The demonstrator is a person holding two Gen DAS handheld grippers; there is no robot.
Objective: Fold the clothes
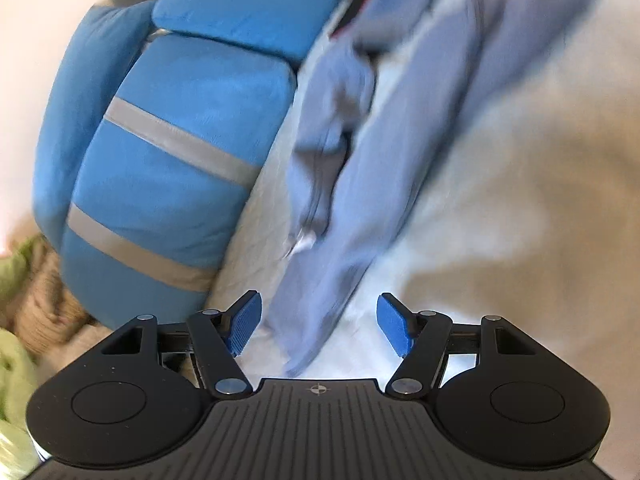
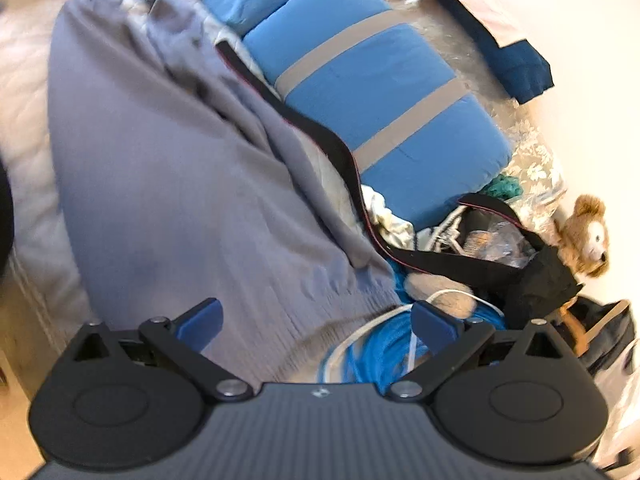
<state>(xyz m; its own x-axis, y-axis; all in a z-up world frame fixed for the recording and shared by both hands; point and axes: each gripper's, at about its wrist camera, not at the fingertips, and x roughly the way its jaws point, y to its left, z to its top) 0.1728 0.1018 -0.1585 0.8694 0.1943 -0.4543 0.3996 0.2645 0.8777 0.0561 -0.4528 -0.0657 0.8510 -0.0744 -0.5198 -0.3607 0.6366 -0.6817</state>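
A grey-blue garment [image 1: 352,184] lies crumpled in a long strip across the white bed sheet [image 1: 500,200] in the left wrist view. My left gripper [image 1: 318,326] is open, its blue pads on either side of the garment's near end, not closed on it. In the right wrist view the same garment [image 2: 168,184] spreads wide over the bed. My right gripper [image 2: 316,324] is open above the garment's lower edge and holds nothing.
A blue cushion with grey stripes [image 1: 172,168] runs along the bed; it also shows in the right wrist view [image 2: 360,80]. Beside it lie a black strap [image 2: 320,140], blue cord [image 2: 380,348], a black bag [image 2: 536,276] and a teddy bear [image 2: 588,236]. Green and tan fabrics [image 1: 24,280] sit at left.
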